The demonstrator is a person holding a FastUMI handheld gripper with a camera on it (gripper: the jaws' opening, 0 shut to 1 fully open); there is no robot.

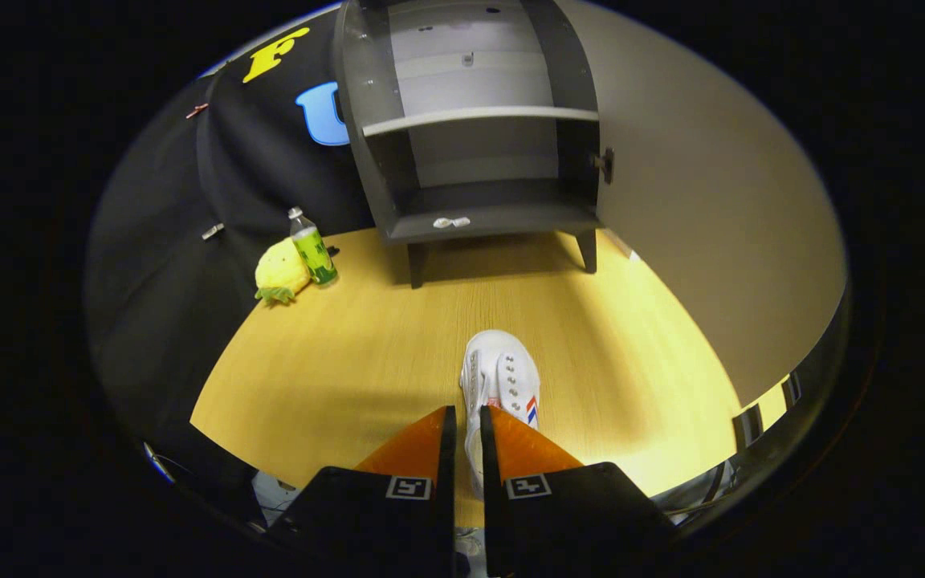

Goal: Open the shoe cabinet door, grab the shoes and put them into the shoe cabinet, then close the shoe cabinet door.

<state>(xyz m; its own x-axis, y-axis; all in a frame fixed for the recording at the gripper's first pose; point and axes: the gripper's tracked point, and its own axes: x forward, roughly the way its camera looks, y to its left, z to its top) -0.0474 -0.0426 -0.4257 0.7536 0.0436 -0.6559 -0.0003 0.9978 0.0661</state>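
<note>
A white sneaker (501,377) with a red and blue tag hangs toe-forward above the wooden table (366,345). My gripper (467,421) is shut on the sneaker's side wall, which is pinched between the two fingers. Beyond it stands the grey shoe cabinet (478,128) on short legs. Its door (695,201) is swung wide open to the right. Inside are a middle shelf and a bottom shelf, with a small white scrap (451,222) on the bottom shelf's front edge.
A green-labelled bottle (312,247) and a yellow plush toy (280,271) sit at the table's far left, left of the cabinet. Black cloth hangs behind and to the left. The open door spans the right side.
</note>
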